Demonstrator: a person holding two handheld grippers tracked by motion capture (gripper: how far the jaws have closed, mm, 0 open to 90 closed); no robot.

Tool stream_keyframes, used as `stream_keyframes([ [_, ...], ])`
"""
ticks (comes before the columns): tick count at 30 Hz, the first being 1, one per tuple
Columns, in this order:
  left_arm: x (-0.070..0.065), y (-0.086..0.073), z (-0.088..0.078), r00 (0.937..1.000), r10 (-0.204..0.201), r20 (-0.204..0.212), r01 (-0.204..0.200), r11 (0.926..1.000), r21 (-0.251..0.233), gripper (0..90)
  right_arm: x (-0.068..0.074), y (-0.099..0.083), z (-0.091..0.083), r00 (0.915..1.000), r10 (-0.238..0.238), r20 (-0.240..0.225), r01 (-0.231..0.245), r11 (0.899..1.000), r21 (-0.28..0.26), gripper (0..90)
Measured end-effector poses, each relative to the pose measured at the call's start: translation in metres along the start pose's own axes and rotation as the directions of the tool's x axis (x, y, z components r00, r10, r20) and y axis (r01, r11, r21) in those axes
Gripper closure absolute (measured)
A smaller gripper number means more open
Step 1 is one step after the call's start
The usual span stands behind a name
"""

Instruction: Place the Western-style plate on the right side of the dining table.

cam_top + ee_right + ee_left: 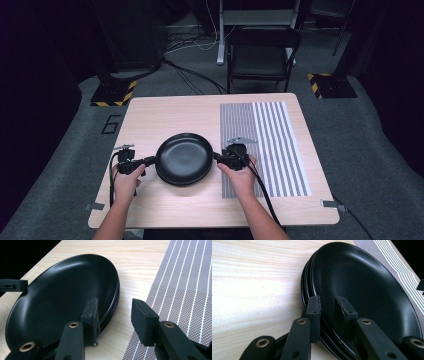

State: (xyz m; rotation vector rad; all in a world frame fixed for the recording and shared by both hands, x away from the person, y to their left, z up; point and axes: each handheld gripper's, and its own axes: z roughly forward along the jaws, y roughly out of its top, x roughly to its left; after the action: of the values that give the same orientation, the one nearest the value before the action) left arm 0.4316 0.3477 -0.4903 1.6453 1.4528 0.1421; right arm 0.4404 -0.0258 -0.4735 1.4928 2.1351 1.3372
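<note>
At nine o'clock, keep the left gripper [329,306] clamped on the top plate's [184,157] rim; at three, close the half-open, empty right gripper [116,315] before lifting.

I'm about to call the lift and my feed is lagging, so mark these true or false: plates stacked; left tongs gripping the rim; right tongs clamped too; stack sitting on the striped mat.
1. Several black plates lie stacked. True.
2. The left tongs are closed across the stack's rim. True.
3. The right tongs are clamped on the rim. False: their jaws stand apart, one pad at the rim, the other out toward the striped mat.
4. The stack sits on the striped mat. False: it rests on the bare wood of the table, beside the mat.
</note>
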Motion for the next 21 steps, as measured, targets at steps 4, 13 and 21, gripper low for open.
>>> stream_keyframes([
  [4,0.001,-0.001,0.001,1.0000,-0.005,-0.006,0.005,1.0000,0.004,77.6,-0.002,-0.002,0.004,0.9999,0.014,-0.005,-0.014,1.000,0.013,62.0],
  [13,-0.005,-0.002,0.002,0.9987,0.037,-0.034,-0.037,0.9993,-0.001,79.3,-0.003,-0.006,0.017,0.9940,0.092,-0.058,-0.091,0.996,0.020,67.1],
  [21,-0.003,-0.004,0.001,0.9996,0.017,-0.021,-0.017,0.9998,-0.007,79.4,-0.003,-0.008,0.025,0.9866,0.150,-0.063,-0.148,0.988,0.044,68.6],
])
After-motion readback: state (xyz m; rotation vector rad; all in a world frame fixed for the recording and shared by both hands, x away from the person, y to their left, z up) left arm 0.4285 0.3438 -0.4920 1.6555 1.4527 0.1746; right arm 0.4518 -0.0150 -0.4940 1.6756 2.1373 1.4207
